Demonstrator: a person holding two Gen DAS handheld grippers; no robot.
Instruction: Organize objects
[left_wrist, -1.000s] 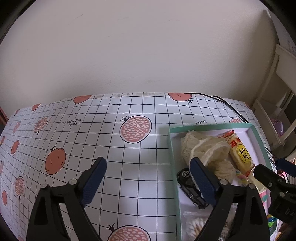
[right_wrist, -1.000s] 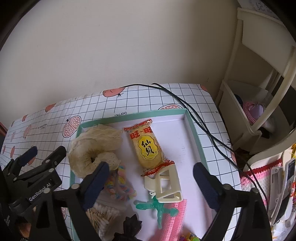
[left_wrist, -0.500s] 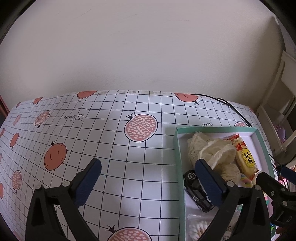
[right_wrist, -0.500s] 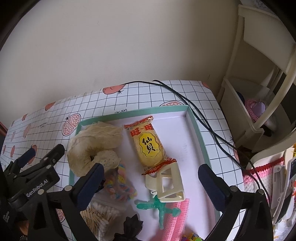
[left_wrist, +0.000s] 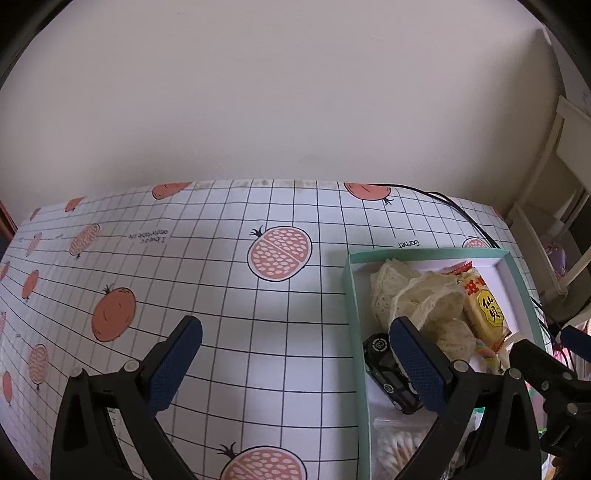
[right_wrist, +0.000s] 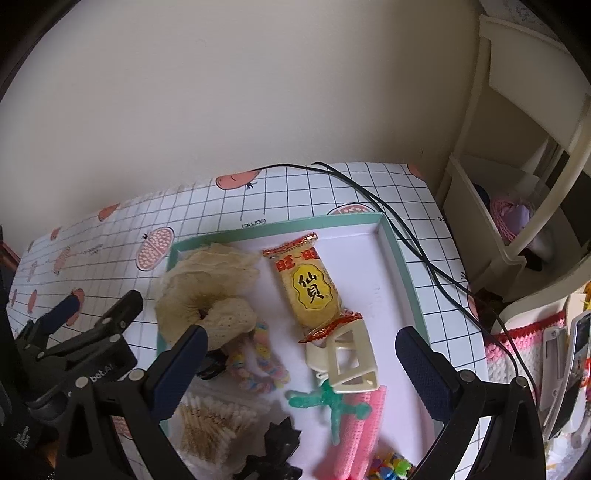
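Note:
A teal-rimmed tray (right_wrist: 402, 258) holds a cream lace scrunchie (right_wrist: 207, 291), a yellow rice-cracker packet (right_wrist: 308, 284), a cream claw hair clip (right_wrist: 347, 354), a pastel bracelet (right_wrist: 258, 365), a green figure (right_wrist: 328, 402), a pink comb-like piece (right_wrist: 365, 424), a cotton swab pack (right_wrist: 210, 424) and a black toy car (left_wrist: 388, 373). My right gripper (right_wrist: 301, 365) is open above the tray's middle, empty. My left gripper (left_wrist: 295, 354) is open and empty over the tablecloth and the tray's left rim (left_wrist: 352, 314).
The checked pomegranate tablecloth (left_wrist: 221, 295) covers the table against a cream wall. A black cable (right_wrist: 406, 229) runs past the tray's far right corner. A cream shelf unit (right_wrist: 517, 184) and a pink-trimmed basket (right_wrist: 524, 343) stand off the table's right edge.
Both grippers have pulled back and up a little, so the tray and table sit slightly farther away. Both stay open and nothing in the tray has moved.

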